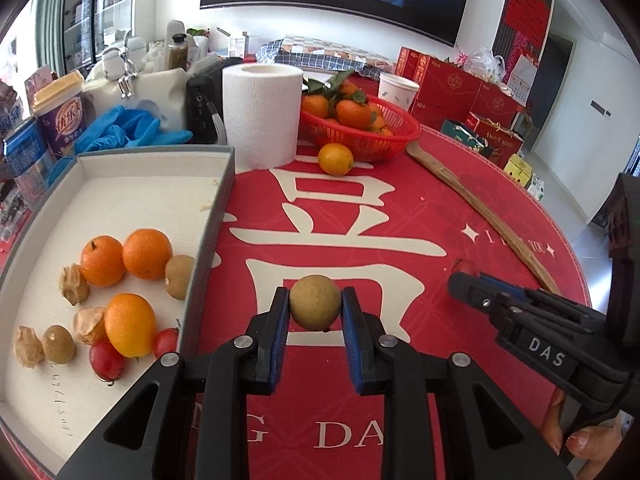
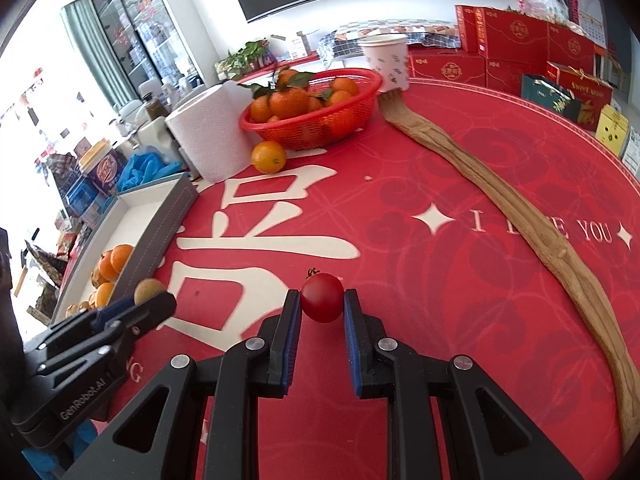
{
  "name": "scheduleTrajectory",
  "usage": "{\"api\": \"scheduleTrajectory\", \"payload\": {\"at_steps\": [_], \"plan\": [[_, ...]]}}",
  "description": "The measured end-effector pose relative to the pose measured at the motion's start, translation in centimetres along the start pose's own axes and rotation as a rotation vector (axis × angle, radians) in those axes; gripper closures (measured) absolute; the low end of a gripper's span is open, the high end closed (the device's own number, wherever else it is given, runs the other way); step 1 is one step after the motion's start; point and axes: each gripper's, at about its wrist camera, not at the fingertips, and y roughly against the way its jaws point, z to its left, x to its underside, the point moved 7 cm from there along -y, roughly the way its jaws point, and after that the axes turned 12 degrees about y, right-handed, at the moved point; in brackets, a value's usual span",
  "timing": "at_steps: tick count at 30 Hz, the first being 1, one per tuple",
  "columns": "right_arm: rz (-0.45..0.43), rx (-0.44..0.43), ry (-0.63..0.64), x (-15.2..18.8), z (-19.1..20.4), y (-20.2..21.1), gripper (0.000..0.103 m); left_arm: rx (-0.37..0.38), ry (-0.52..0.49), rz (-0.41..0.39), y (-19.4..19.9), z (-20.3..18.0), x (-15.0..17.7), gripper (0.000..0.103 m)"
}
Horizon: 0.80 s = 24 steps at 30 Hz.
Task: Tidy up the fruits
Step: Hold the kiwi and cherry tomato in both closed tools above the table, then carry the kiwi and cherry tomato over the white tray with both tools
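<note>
My left gripper (image 1: 315, 306) is shut on a round brown longan (image 1: 315, 307), held above the red tablecloth just right of the grey box (image 1: 218, 216). Inside the box lie oranges (image 1: 146, 253), two longans (image 1: 179, 276), cherry tomatoes (image 1: 106, 360) and several husked fruits (image 1: 74, 283). My right gripper (image 2: 322, 304) is shut on a red cherry tomato (image 2: 322, 297) over the cloth. In the left wrist view the right gripper (image 1: 466, 280) shows at the right with a bit of the tomato (image 1: 464, 266); in the right wrist view the left gripper (image 2: 154, 300) and its longan (image 2: 147, 289) show at the lower left.
A red basket of tangerines (image 1: 360, 124) stands at the back, one loose orange (image 1: 335, 159) in front of it. A paper towel roll (image 1: 262, 114), a paper cup (image 1: 397, 90), blue gloves (image 1: 128, 128) and a long curved wooden stick (image 2: 520, 216) are also on the table.
</note>
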Motion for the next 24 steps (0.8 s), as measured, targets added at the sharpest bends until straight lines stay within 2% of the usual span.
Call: {"api": "scheduleTrajectory", "payload": {"at_steps": [5,14,18,24], "plan": [[0.000,-0.036,0.064,-2.2,3.6,0.2,0.081,0.002,0.066,-0.054,2.2,2.5,-1.6,0.075],[0.036,-0.143,0.189,-4.9,12.4,-2.0,0.081,-0.151,0.252,-0.117,4.0,11.6,-2.6,0.075],[0.068,-0.187,0.236,-5.5,16.0,-3.5,0.081,-0.195,0.304,-0.117,4.1,14.3,-2.4,0.075],[0.097,-0.205,0.306,-5.9,19.6,-4.8,0.081,-0.211,0.326,-0.101,3.8,15.8,-2.1,0.075]]}}
